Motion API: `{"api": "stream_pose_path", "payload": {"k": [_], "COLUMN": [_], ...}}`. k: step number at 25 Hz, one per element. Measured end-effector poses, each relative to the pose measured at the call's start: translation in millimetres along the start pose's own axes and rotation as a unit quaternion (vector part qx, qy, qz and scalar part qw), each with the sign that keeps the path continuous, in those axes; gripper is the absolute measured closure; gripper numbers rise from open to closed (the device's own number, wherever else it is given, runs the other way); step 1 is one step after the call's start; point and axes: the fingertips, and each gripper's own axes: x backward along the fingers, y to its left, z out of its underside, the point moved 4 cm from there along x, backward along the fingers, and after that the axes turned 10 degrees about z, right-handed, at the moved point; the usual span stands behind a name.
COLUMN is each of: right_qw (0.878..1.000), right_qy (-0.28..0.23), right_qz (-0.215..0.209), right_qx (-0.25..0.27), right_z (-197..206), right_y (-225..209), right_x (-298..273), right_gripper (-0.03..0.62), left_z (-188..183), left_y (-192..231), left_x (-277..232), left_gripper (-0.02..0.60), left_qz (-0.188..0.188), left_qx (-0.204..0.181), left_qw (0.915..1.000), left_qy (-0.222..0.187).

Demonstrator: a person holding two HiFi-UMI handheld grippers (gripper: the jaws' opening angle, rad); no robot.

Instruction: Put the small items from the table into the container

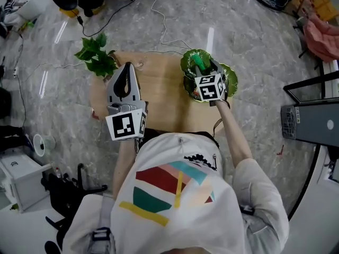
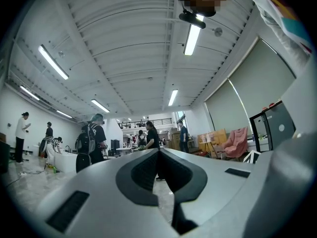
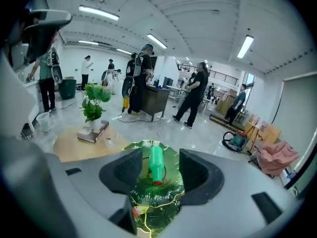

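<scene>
Release step: right gripper [image 3: 161, 175] gaped, bottle [image 3: 155, 163] lay loose in dish [image 3: 148, 200], table's [image 1: 159, 94] two o'clock. Left gripper [image 2: 159, 152] closed, empty. Next: lift clear.

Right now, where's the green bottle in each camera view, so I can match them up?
Head view: the green bottle lies in the green dish, upper right of centre.
Left gripper view: not in it.
Right gripper view: low centre, on the dish, untouched between the open jaws of the right gripper.
Shared landmark: the potted plant, left of the dish in both.
</scene>
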Motion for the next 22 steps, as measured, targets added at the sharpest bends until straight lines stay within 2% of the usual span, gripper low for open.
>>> {"api": "stream_pose_path", "payload": {"k": [2, 4, 5, 6, 8, 10, 12, 13, 15, 18, 20, 22], "right_qw": [0.999, 0.995, 0.991, 0.985, 0.964, 0.937, 0.914, 0.907, 0.904, 0.913, 0.918, 0.917], "right_qy": [-0.021, -0.064, -0.092, -0.122, -0.194, -0.273, -0.337, -0.358, -0.379, -0.384, -0.374, -0.375], "right_qz": [-0.008, -0.013, -0.011, -0.01, -0.02, -0.029, -0.036, -0.036, -0.017, 0.028, 0.024, 0.01], "right_qx": [-0.027, -0.072, -0.097, -0.123, -0.18, -0.217, -0.225, -0.221, -0.197, -0.137, -0.131, -0.138], "right_z": [-13.7, -33.8, -46.6, -60.9, -94.6, -131.0, -160.3, -170.0, -179.1, -176.6, -171.7, -172.1], "right_y": [-6.1, -14.5, -20.2, -26.0, -36.5, -43.7, -43.6, -40.8, -32.9, -22.9, -17.9, -14.5], "right_x": [14.0, 35.4, 48.9, 64.4, 102.8, 149.4, 193.1, 209.6, 229.6, 239.2, 240.6, 243.6], "right_gripper": [0.37, 0.375, 0.435, 0.582, 0.582, 0.582, 0.582, 0.582, 0.582, 0.582, 0.582, 0.582], "left_z": [-1.8, -4.9, -6.9, -9.4, -17.0, -28.9, -43.3, -50.5, -63.0, -74.7, -81.4, -88.7], "left_y": [-5.2, -10.2, -12.2, -13.9, -16.9, -20.2, -23.9, -25.9, -31.6, -41.8, -44.2, -44.3], "left_x": [-2.8, -5.5, -7.1, -8.7, -11.8, -14.9, -18.1, -19.6, -21.9, -22.4, -21.0, -19.4], "left_gripper": [0.574, 0.574, 0.574, 0.574, 0.574, 0.574, 0.574, 0.574, 0.574, 0.574, 0.574, 0.574], "left_qz": [0.007, 0.014, 0.017, 0.02, 0.025, 0.03, 0.038, 0.043, 0.051, 0.057, 0.058, 0.058], "left_qx": [0.004, 0.007, 0.007, 0.006, 0.006, 0.005, 0.002, -0.001, -0.01, -0.02, -0.015, -0.019], "left_qw": [1.0, 0.9998, 0.9997, 0.9996, 0.9993, 0.9986, 0.9974, 0.9966, 0.9951, 0.994, 0.9933, 0.9925], "left_qy": [-0.003, -0.01, -0.013, -0.017, -0.028, -0.043, -0.062, -0.071, -0.084, -0.091, -0.099, -0.106]}}
